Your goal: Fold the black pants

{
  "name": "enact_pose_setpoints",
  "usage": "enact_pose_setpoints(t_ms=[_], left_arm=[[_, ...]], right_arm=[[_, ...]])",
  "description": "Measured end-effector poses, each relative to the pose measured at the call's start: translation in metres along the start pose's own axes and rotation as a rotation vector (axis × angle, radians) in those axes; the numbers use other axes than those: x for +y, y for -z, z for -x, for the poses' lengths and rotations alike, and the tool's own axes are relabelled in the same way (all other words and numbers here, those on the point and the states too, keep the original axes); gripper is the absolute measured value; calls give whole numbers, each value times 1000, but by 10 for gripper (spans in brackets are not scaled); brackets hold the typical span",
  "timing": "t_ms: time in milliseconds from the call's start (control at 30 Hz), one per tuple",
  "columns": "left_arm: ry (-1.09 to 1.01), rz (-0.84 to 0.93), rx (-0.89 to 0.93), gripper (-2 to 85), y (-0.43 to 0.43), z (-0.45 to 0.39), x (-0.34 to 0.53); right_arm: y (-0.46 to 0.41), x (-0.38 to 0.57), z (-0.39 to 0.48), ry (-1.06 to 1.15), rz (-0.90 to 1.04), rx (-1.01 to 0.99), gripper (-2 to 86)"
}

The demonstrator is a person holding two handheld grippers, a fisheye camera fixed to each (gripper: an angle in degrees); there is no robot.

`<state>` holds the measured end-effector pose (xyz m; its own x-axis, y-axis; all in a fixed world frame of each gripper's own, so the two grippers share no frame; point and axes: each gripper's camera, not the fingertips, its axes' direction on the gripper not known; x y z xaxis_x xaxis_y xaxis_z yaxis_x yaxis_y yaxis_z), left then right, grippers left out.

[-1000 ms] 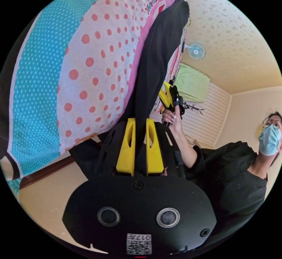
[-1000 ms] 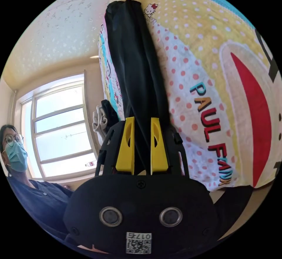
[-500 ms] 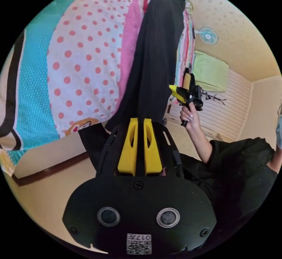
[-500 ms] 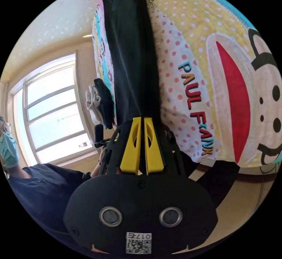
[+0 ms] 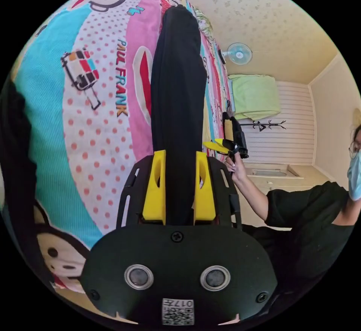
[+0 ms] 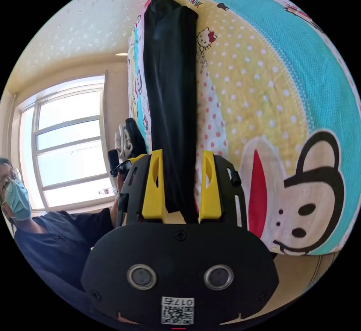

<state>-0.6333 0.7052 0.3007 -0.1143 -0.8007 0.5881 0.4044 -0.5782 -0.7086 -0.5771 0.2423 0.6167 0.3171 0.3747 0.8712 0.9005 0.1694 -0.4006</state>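
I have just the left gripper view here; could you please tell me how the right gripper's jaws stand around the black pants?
Observer: In the right gripper view, the right gripper has its jaws spread apart, with the black pants lying between them, not pinched.
Operator: Thank you. What lies beside the pants on that side?
Observer: A yellow, white-dotted part of the bedcover, with a cartoon monkey face printed near its edge.
Operator: Is anything else near the pants?
Observer: A small heap of white and dark clothes shows past the pants, on the side towards the window.
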Motion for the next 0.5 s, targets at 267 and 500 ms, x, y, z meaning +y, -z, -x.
enact_pose_setpoints(t_ms=[267, 500], left_arm=[[49, 65, 81, 156, -34, 53, -78], [44, 136, 215, 110, -80, 67, -48]], right_arm=[[14, -46, -33, 36, 28, -100, 156], [-19, 1, -51, 89, 136, -213, 128]])
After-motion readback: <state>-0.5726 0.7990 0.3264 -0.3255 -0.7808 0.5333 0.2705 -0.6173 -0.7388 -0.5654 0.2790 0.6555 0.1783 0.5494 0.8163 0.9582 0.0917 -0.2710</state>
